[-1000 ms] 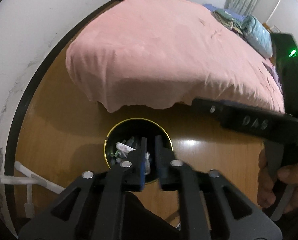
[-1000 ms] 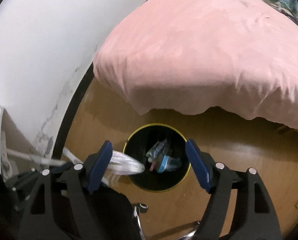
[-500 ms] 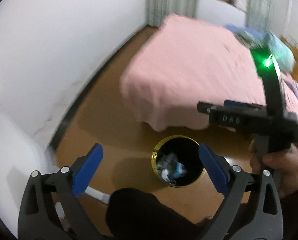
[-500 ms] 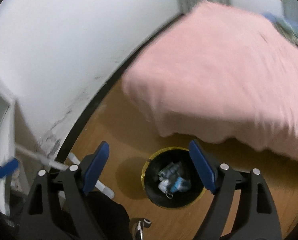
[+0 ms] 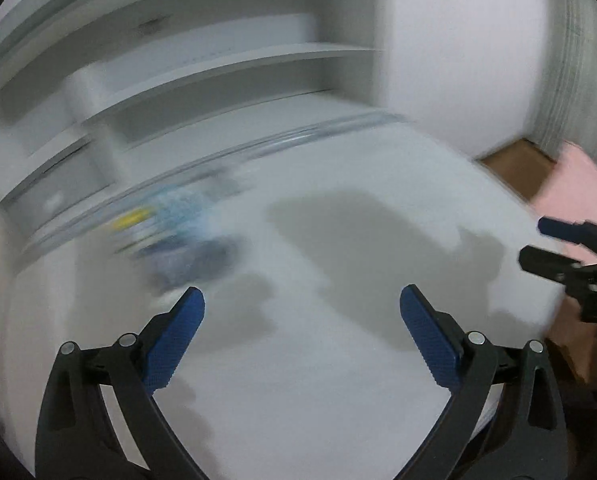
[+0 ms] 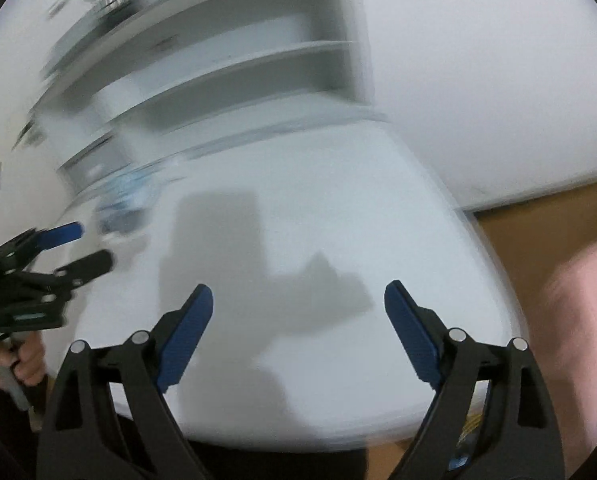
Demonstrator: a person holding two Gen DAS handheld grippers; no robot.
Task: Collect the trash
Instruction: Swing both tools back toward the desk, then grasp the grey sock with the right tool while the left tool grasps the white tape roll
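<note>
Hovering over white desk [image 5: 338, 380], both claws gaping empty, blurred trash [image 5: 170, 224] ahead-left of left claw [image 5: 300, 332], right claw [image 6: 298, 320]

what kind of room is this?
Probably a bedroom, though the frames are blurred. A white desk-like tabletop sits below white wall shelves, with wooden flooring and a pink bedcover edge beside it.
</note>
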